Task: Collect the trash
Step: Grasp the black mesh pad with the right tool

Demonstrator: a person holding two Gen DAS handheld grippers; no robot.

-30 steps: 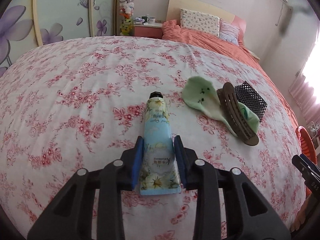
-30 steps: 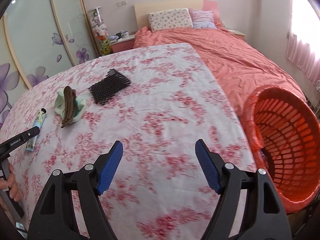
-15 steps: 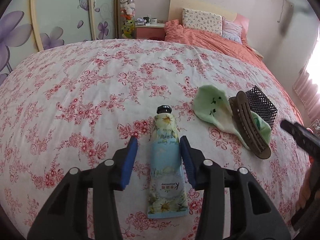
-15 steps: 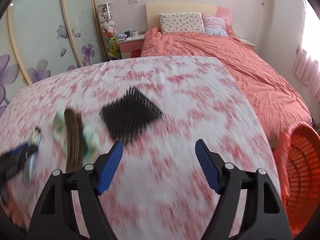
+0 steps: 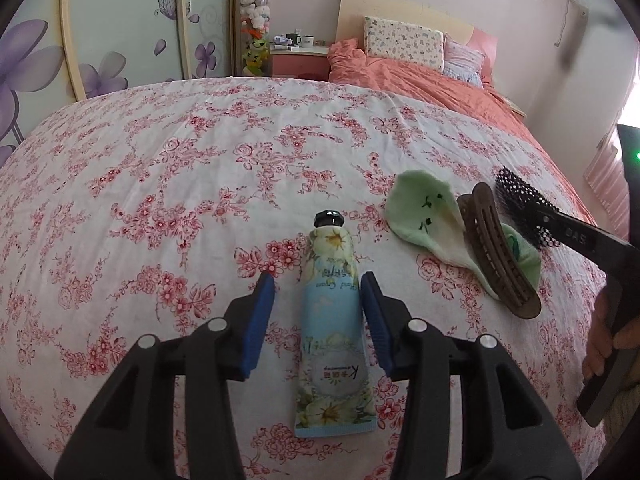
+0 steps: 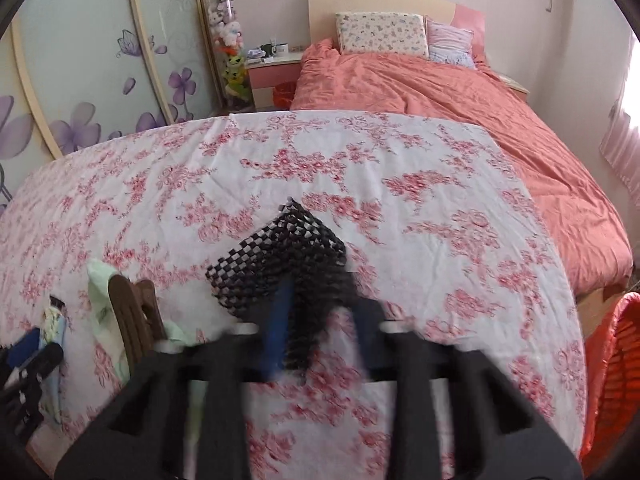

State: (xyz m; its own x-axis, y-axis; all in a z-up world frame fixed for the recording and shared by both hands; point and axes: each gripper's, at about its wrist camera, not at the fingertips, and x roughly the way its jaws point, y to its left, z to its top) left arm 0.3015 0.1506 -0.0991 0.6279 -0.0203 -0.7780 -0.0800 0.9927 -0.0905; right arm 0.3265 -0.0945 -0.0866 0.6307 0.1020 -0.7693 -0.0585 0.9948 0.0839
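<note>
Orange basket (image 6: 612, 380) appears only beside the right gripper (image 6: 316, 332).

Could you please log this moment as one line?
left gripper: open astride hand cream tube | right gripper: shut on black mesh | basket: right of table

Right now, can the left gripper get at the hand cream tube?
Probably yes. The left gripper is open and straddles the hand cream tube lying flat on the floral cloth; nothing blocks it.
</note>
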